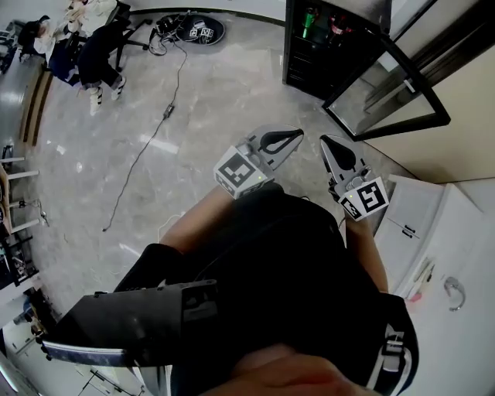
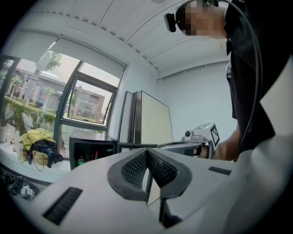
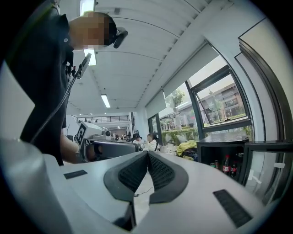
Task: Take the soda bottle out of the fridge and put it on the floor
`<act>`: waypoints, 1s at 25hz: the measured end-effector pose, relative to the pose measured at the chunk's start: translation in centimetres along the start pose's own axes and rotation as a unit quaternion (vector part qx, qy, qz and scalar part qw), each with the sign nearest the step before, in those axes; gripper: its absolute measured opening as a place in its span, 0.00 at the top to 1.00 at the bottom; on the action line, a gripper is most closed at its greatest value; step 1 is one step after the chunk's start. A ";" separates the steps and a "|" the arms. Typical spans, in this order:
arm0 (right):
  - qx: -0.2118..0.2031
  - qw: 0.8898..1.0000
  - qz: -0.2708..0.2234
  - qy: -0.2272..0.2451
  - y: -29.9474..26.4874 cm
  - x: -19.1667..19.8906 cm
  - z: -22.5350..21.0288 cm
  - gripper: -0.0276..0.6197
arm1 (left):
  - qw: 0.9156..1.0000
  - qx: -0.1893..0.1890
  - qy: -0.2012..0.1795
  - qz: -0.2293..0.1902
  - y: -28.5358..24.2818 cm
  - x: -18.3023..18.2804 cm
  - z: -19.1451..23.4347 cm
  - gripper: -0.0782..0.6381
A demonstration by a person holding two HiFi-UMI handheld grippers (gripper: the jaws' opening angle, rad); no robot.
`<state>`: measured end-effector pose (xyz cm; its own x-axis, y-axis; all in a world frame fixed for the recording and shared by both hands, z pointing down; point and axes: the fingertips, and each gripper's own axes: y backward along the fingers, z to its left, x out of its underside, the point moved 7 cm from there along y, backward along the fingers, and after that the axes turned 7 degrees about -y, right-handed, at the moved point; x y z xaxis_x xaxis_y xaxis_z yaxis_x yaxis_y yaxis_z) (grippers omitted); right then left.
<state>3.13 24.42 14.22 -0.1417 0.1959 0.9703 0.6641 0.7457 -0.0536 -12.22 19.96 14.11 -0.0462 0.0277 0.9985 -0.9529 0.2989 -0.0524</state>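
A small black fridge [image 1: 325,46] stands on the floor ahead with its glass door [image 1: 390,89] swung open. Bottles stand inside, a green one [image 1: 309,22] and dark soda bottles with red labels [image 1: 336,27]. The right gripper view shows the soda bottles [image 3: 225,164] in the fridge [image 3: 219,151] well beyond the jaws. Both grippers are held up in front of the person, short of the fridge. My left gripper [image 1: 296,136] is shut and holds nothing, its pads meeting [image 2: 147,154]. My right gripper [image 1: 326,142] is likewise shut and holds nothing [image 3: 148,156].
A white cabinet [image 1: 448,255] runs along the right. A cable [image 1: 151,139] trails across the marble floor. People sit at the far left [image 1: 97,54]. A dark round base with marker cubes [image 1: 199,31] lies at the back. Windows stand behind the fridge [image 2: 87,105].
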 end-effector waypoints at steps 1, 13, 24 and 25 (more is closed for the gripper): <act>0.007 1.000 0.002 0.000 -1.1 -0.1 -0.2 0.94 | 1.000 0.007 -0.003 -0.001 0.1 -0.1 1.3 0.89; 0.089 0.996 0.006 0.002 -9.2 0.0 -2.0 0.94 | 0.998 0.056 0.008 -0.001 1.1 1.0 11.5 0.89; 0.113 0.994 -0.004 -0.007 -9.8 0.1 -11.1 0.94 | 0.999 0.041 0.001 0.014 -6.0 2.3 15.3 0.89; 0.115 0.993 -0.003 -0.008 -10.1 0.1 -12.2 0.94 | 0.999 0.032 0.000 0.017 -6.8 2.2 15.9 0.89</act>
<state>5.35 9.11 17.74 -0.1590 0.1996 0.9669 0.4786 0.8721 -0.1013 -10.63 2.85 16.90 -0.0791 0.0375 0.9962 -0.9678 0.2369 -0.0857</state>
